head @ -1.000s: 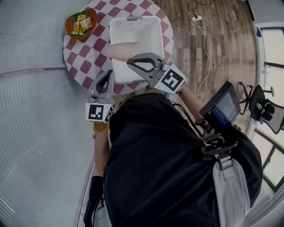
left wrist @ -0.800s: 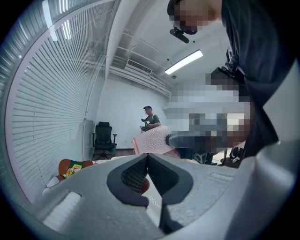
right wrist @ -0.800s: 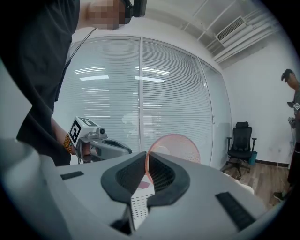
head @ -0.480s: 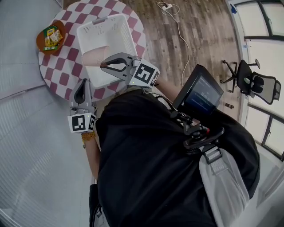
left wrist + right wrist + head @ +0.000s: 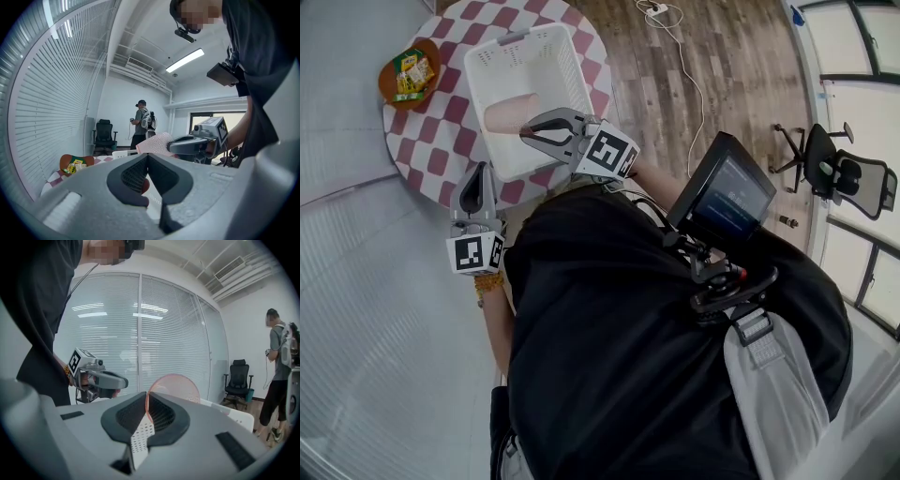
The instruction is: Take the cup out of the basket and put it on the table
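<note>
1. Seen from above, a round table [image 5: 431, 141] with a red and white chequered cloth stands just in front of the person, and a white basket [image 5: 525, 70] with perforated walls sits on it
2. The right gripper [image 5: 528, 131] reaches over the near side of the basket, its tongs drawn narrow and clamped on the rim of a pink cup [image 5: 506, 114]
3. The left gripper [image 5: 476, 173] is held at the near edge of the table, to the left of the basket, with its tongs pressed together and nothing between them
4. The pink cup lies on its side in the air with its mouth toward the right gripper; it hangs over the inside of the basket, and in the left gripper view it shows above the basket's rim, not touching the table
5. In the right gripper view, the cup's thin translucent rim runs between the two dark ribbed pads [image 5: 161, 416], and its round body shows just beyond them
6. A brown bowl [image 5: 394, 80] holding snack packets [image 5: 411, 70] sits at the far left edge of the table, well apart from the basket
7. Across the room a second person [image 5: 140, 123] stands near a black office chair [image 5: 103, 133], beside a wall of window blinds [image 5: 51, 93]
</note>
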Tool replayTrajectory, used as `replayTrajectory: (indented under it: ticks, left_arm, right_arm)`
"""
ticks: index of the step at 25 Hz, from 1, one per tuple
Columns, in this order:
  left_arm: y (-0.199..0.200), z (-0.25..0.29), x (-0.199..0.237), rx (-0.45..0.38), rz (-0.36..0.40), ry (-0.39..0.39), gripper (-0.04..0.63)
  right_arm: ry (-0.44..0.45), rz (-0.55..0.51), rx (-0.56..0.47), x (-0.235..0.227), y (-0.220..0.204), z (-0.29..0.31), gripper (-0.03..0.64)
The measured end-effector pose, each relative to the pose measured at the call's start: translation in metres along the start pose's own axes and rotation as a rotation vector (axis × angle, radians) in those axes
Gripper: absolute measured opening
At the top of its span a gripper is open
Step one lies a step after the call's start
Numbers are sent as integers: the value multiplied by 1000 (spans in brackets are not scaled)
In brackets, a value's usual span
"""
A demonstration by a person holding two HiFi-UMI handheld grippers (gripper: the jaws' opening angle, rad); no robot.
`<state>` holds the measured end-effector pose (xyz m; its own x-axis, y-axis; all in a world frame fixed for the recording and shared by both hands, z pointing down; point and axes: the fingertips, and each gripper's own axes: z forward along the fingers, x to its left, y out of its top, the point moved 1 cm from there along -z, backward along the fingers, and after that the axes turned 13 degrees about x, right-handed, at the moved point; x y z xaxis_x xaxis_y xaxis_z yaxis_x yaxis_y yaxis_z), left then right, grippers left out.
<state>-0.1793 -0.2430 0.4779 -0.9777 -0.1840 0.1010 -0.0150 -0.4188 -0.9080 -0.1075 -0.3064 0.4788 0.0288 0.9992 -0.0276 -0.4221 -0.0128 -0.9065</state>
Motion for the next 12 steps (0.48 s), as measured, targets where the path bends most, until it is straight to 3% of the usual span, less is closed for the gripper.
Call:
replayTrajectory:
  ticks: [12]
  left_arm:
    - [-15, 0, -2, 28, -4, 10, 5]
  right_arm:
    - [-11, -58, 25, 7, -7, 6, 28]
